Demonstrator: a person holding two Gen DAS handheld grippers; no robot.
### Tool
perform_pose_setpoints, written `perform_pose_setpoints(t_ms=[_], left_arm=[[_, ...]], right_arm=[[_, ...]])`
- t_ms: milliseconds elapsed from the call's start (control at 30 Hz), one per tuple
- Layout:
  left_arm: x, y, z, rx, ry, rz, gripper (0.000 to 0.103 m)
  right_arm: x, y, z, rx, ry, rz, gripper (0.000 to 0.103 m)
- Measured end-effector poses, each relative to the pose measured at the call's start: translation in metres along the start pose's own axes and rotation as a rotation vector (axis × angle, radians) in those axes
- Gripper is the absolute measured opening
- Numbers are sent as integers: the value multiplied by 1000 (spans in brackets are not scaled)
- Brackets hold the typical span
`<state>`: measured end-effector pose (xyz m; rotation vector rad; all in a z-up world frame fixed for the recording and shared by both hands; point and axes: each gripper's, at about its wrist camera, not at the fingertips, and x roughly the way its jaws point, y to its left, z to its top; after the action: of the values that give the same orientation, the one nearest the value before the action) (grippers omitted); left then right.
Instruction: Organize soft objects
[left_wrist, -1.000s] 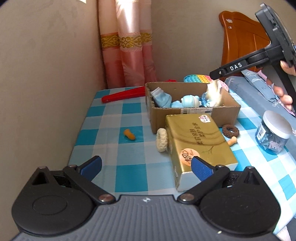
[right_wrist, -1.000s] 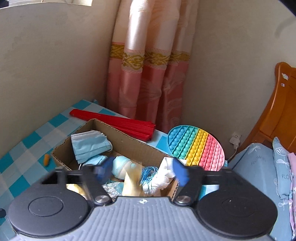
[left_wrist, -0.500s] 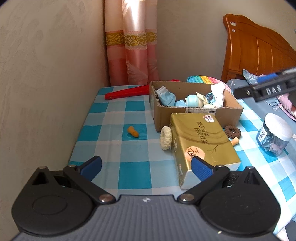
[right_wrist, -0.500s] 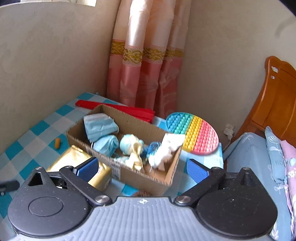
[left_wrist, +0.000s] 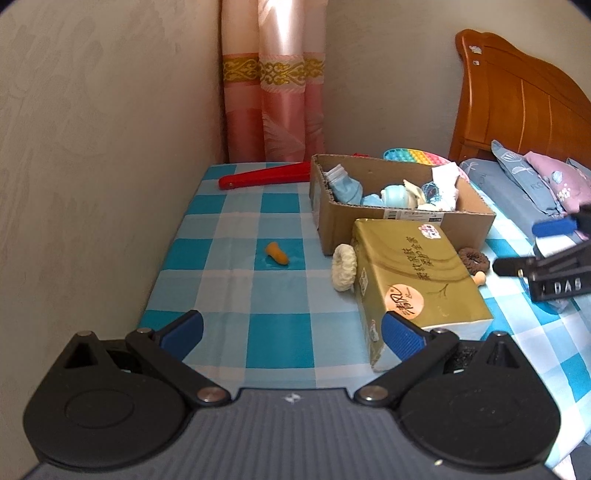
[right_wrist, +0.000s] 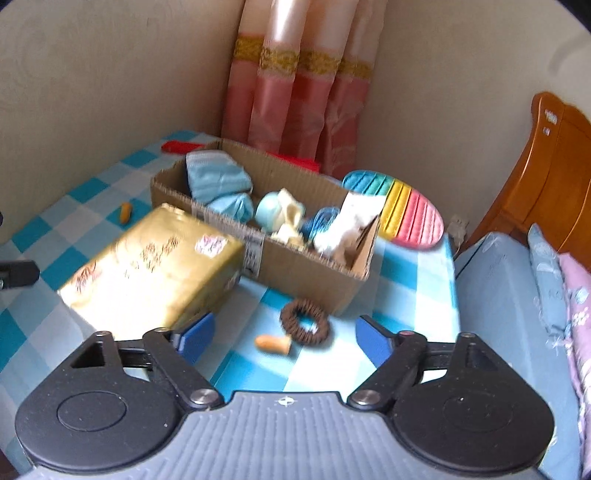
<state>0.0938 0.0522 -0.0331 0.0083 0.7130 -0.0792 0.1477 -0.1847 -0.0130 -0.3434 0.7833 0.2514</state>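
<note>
Right gripper (right_wrist: 284, 338): jaws closing, nothing between them yet — above brown scrunchie (right_wrist: 304, 322).
Left gripper (left_wrist: 291, 334): jaws apart, empty.
Scrunchie: on checked cloth (right_wrist: 255, 369), beside cardboard box (right_wrist: 295, 266), touching small orange piece (right_wrist: 273, 344).
Advice: straddle the ring alone — keep clear of box wall.

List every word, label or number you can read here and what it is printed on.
"DAS": white letters on the right gripper, whose jaws are closing on nothing.
Gold tissue pack: Chinese characters and a round logo, not reliably readable.
Cardboard box: barcode sticker, too small to read.
</note>
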Motion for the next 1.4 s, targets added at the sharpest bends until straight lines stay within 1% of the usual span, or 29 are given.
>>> perform_pose_setpoints(t_ms=[67,133,233,300,667,800,967,1033,1200,1400], left_arm=[[3,2,0,-5,5,8,102],[5,3,0,-13,11,18,102],[9,7,1,-25,13,23,102],[12,10,2,-30,14,27,102],[44,30,16,-95,-5,77,101],[63,31,22,-79,-4,99,98],[91,30,23,-52,42,116,90],[99,29,23,-52,50,110,87],[116,29,24,-61,62,89,74],[128,29,29,-64,52,83,72]], right_arm=[[4,1,-5,10,12,11,80],[8,4,-9,5,25,11,72],[14,8,-14,-11,39,7,63],[19,9,-18,-12,48,6,61],[39,1,-31,46,68,51,59],[45,-1,-36,61,71,67,59],[47,-5,-39,76,51,89,59],[48,-6,-40,76,46,96,59],[48,-8,-42,88,36,116,59],[49,-11,-43,111,32,135,59]])
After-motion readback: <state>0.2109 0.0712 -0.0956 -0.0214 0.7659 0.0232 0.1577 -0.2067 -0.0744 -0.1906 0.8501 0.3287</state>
